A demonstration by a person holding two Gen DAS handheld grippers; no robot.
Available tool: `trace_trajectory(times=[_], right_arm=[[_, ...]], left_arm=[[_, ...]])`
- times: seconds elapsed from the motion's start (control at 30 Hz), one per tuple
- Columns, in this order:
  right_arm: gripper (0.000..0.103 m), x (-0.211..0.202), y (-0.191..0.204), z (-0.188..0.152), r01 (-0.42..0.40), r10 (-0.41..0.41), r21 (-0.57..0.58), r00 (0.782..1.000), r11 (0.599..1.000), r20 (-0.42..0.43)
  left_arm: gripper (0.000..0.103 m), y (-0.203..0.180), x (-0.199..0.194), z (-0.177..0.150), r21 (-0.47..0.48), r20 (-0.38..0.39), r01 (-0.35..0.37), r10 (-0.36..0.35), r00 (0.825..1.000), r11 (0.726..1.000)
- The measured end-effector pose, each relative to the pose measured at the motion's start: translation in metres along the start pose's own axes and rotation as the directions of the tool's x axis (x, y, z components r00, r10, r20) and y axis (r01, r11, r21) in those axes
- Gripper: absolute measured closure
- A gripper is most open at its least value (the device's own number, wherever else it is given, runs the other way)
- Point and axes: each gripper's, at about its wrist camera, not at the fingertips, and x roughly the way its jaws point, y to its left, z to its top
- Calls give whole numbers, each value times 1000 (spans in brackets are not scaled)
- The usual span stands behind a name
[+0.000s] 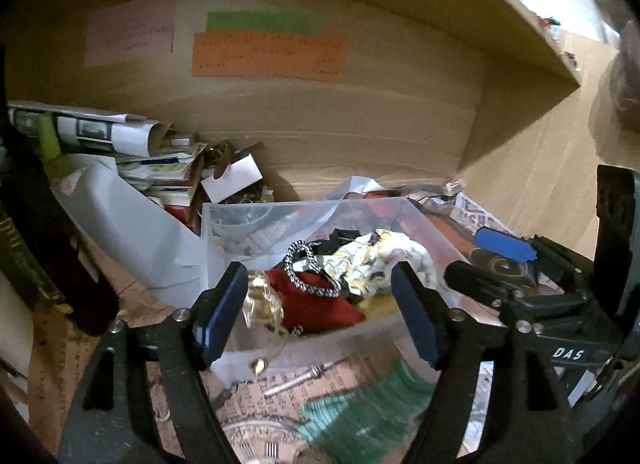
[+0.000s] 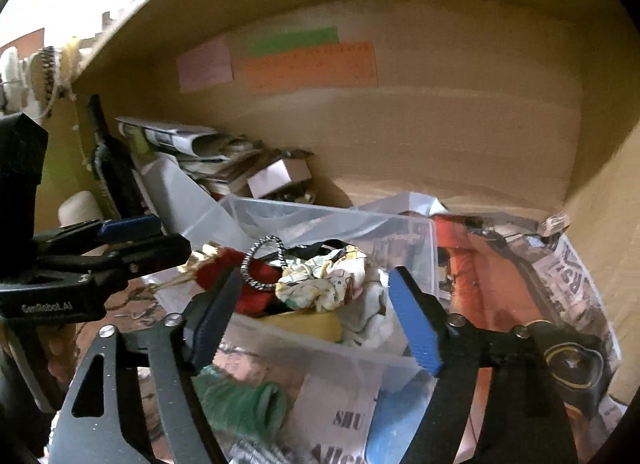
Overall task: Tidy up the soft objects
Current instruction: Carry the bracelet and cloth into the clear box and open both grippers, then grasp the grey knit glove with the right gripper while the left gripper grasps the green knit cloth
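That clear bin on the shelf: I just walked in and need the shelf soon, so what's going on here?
A person with two handheld grippers is sorting soft things into the clear bin. It already holds a red pouch, a black-and-white scrunchie and a floral cloth. The left gripper and right gripper both hang open in front of it, holding nothing. A green scrunchie lies outside, in front.

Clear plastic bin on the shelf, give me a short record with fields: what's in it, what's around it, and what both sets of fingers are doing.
container: clear plastic bin, open top, on a wooden shelf
contents: red velvet cloth, black-and-white braided ring, crumpled floral printed fabric, gold chain draped over the near rim
outside bin: green knitted fabric in front, newspaper to the right
left gripper: fingers open, empty, at the near rim
right gripper: fingers open, empty, at the near rim
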Motion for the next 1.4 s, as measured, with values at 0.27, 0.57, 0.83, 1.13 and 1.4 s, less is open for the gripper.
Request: trace_trajectory(times=[0.27, 0.57, 0.83, 1.13, 1.4], right_arm=[[21, -28, 8, -20, 9, -9, -12, 1000, 1000, 8], [21, -35, 10, -56, -15, 16, 10, 998, 1000, -64], [21, -25, 12, -88, -50, 57, 53, 987, 997, -153], [21, -4, 15, -109, -62, 76, 65, 968, 996, -239], [45, -5, 23, -114, -33, 31, -2, 972, 999, -233]], left_arm=[[23, -9, -15, -29, 29, -41, 26, -25, 999, 999], [23, -19, -6, -69, 24, -156, 53, -49, 987, 998], [23, -17, 13, -96, -25, -243, 49, -54, 969, 998], [27, -16, 25, -106, -61, -253, 43, -57, 966, 997], [55, -22, 24, -104, -10, -237, 62, -63, 970, 998]])
